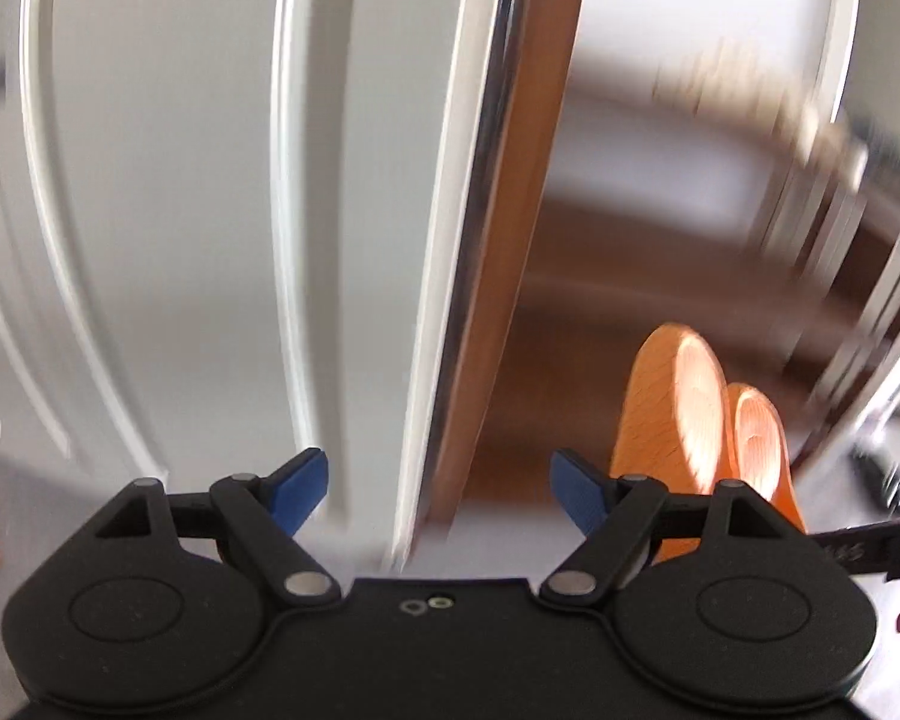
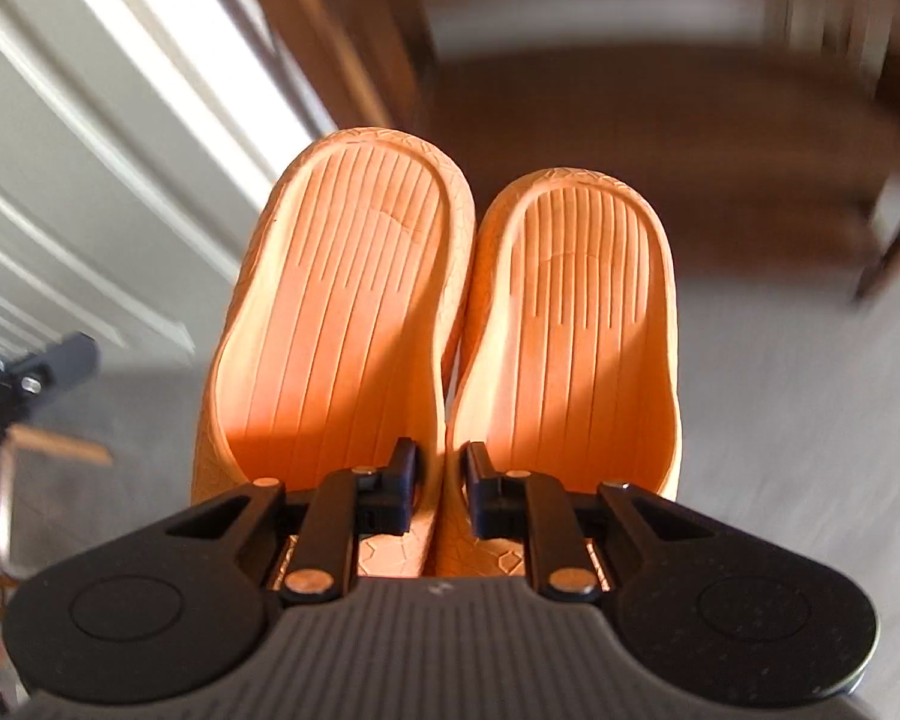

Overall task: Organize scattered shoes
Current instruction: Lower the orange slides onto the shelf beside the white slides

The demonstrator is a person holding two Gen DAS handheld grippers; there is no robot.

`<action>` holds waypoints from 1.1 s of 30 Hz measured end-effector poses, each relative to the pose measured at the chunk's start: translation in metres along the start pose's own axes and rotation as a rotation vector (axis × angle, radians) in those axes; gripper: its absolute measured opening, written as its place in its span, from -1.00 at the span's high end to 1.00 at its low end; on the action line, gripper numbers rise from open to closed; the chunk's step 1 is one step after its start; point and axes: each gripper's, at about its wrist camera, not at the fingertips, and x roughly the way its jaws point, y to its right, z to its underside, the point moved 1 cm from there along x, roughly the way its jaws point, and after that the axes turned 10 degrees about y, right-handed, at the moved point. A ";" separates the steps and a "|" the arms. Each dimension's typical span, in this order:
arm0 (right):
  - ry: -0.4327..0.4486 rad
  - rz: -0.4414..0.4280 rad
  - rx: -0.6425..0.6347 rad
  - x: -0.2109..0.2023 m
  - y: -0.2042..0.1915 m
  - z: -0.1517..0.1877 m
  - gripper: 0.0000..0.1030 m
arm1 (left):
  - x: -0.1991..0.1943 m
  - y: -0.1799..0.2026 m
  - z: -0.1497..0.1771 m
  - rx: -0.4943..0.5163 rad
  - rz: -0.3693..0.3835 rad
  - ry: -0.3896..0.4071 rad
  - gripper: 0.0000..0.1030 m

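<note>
Grey floor and a white panelled door blur behind the pair of orange slippers, held aloft side by side. Right gripper pinches their two inner walls together, likely so both travel as one. Left gripper hangs beside them, spread and empty.

A grey floor, blurred by motion, fills the lower part of both views. At its far edge it meets a white panelled door. A dark wooden chair leg stands on the floor at the right. A small orange-brown scrap lies on it at the left.
</note>
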 end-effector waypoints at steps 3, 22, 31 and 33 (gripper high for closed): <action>0.117 -0.024 -0.052 -0.071 -0.021 -0.080 0.63 | -0.032 0.023 -0.071 -0.009 0.023 0.106 -0.64; 0.041 -0.300 0.002 -0.017 -0.054 -0.389 0.62 | -0.083 0.049 -0.149 -0.132 -0.150 0.111 -0.64; -0.210 -0.308 -0.029 0.059 -0.083 -0.436 0.61 | -0.063 0.075 -0.154 -0.150 -0.174 0.093 -0.64; -0.242 -0.290 -0.105 0.065 -0.089 -0.448 0.60 | -0.061 0.080 -0.154 -0.153 -0.172 0.095 -0.64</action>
